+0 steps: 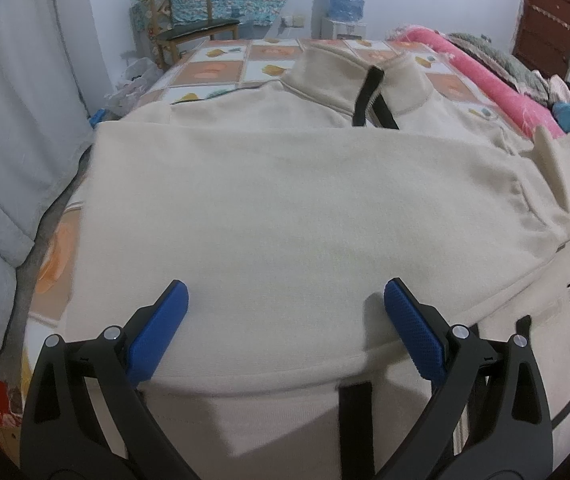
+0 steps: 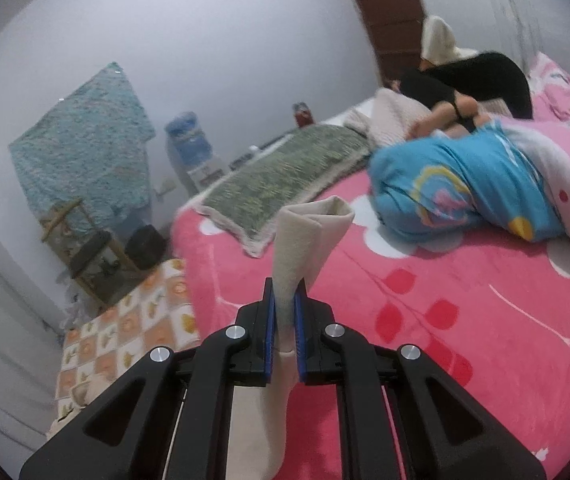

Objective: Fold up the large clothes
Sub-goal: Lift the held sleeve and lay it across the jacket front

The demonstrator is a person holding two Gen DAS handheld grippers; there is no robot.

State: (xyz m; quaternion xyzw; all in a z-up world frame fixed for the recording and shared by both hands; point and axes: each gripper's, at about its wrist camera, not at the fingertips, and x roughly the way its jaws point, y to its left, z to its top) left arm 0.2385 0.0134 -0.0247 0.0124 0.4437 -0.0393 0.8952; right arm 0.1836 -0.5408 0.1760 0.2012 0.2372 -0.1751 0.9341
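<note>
Bed: checked orange-and-white patterned sheet (image 1: 221,66) under the garment; plush pink floral blanket (image 2: 425,280) alongside in right wrist view.
Garment: large cream fleece jacket w/ black zip trim (image 1: 285,208) lies spread flat on the sheet, collar at far end, one panel folded across the body.
Bundle: blue cartoon-print bedding roll (image 2: 457,192) on the pink blanket, well apart from grippers.
Chair: wooden armchair w/ dark seat (image 1: 193,20) by far wall.
L tool: left gripper (image 1: 285,304) jaws wide, blue pads over the folded panel, nothing held.
R tool: right gripper (image 2: 285,320) clamped narrow on a cream jacket fold (image 2: 309,236), cloth standing up btw pads.
</note>
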